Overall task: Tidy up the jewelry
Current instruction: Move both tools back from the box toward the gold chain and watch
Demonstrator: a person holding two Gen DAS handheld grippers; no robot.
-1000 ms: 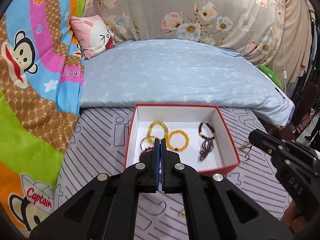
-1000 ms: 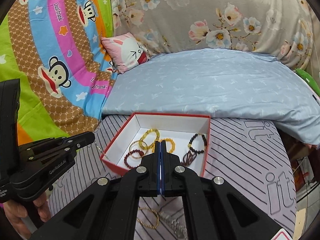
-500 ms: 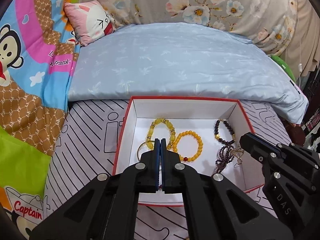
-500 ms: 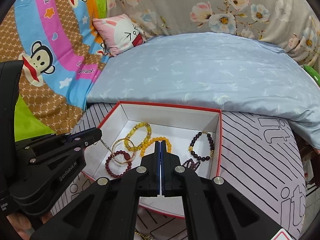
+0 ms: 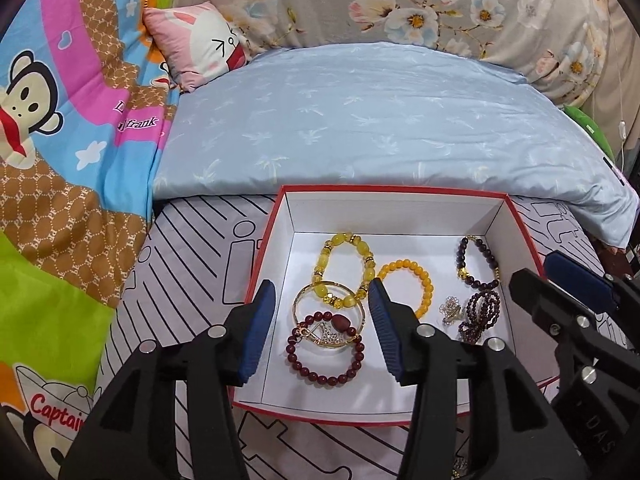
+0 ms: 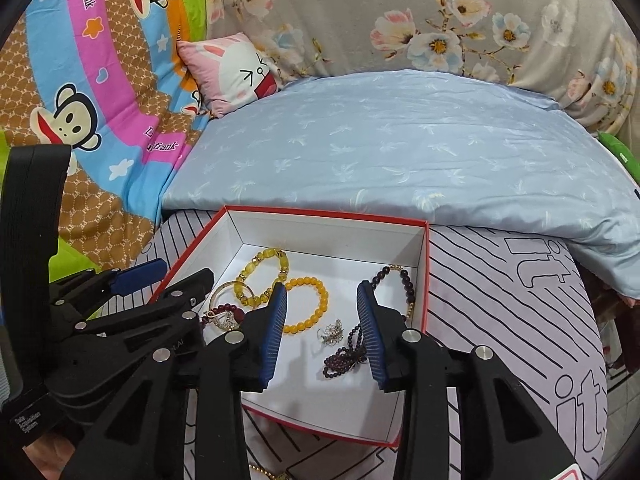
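Note:
A red box (image 5: 267,240) with a white inside lies on the striped cover and holds several bracelets. My left gripper (image 5: 321,300) hangs over its left half, jaws opening, nothing between the pads. Below it lie a gold bangle (image 5: 304,294), a dark red bead bracelet (image 5: 326,378) and a small gold pendant (image 5: 326,334). My right gripper (image 6: 322,300) hovers over the right half, jaws also opening and empty. Under it rest a silver flower piece (image 6: 331,331) and a heap of purple beads (image 6: 344,360). Each gripper also shows in the other's view: the right gripper (image 5: 538,274), the left gripper (image 6: 180,276).
A pale blue pillow (image 5: 380,120) lies just behind the box. A pink rabbit cushion (image 5: 200,44) and a cartoon blanket (image 5: 60,140) lie to the left. A gold chain (image 6: 264,472) lies on the cover in front of the box.
Both grippers came forward and down over the box, and their jaws went from shut to open. The small pendant and the silver flower piece they carried now lie in the box.

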